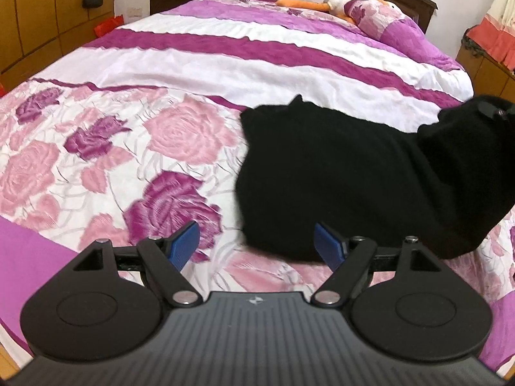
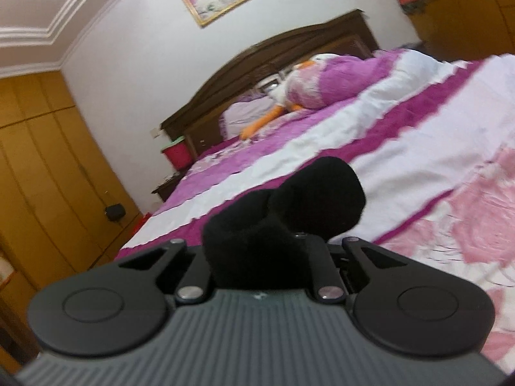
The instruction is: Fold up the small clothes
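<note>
A small black garment (image 1: 341,173) lies on the floral bedspread (image 1: 96,148), its right end lifted. My left gripper (image 1: 257,244) is open and empty just in front of the garment's near edge, blue pads (image 1: 185,243) apart. My right gripper (image 2: 257,257) is shut on a bunched end of the black garment (image 2: 289,206), which hides its fingertips. The right gripper also shows at the right edge of the left wrist view (image 1: 492,112), holding that end up.
The bed carries purple and white stripes (image 1: 257,48). A plush goose (image 1: 322,1) and pillows (image 1: 379,13) lie by the dark headboard (image 2: 273,51). Wooden wardrobes (image 2: 38,160) stand at the left, a red bin (image 2: 177,154) on a nightstand.
</note>
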Demonstrator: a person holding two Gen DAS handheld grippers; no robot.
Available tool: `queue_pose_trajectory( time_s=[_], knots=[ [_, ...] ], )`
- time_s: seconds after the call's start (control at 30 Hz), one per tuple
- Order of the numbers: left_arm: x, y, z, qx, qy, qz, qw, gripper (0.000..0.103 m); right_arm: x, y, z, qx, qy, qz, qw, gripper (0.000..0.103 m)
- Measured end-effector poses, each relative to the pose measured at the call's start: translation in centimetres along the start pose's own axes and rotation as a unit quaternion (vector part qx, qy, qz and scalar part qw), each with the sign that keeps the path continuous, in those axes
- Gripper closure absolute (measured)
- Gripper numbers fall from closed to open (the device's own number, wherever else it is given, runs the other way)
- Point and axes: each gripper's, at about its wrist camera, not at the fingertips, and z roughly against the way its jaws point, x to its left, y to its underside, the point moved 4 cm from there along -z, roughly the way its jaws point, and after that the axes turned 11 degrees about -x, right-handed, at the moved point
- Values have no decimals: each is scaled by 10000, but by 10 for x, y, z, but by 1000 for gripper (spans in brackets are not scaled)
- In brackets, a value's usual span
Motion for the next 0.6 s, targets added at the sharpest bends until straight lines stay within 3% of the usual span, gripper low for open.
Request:
queue_pose_trajectory(
  time_s=[0.27, 0.43, 0.6],
  knots=[
    [33, -4, 1, -119, -154, 147, 9997, 21, 76, 27, -11, 141, -598, 466, 9970, 90],
    [56, 6, -6, -40, -266, 380, 9989, 21, 117, 89, -21, 699, -983, 1037, 9873, 90],
    [73, 14, -10, 2, -310, 519, 9982, 21, 127, 146, -31, 1285, -1017, 1578, 9738, 90]
  ],
)
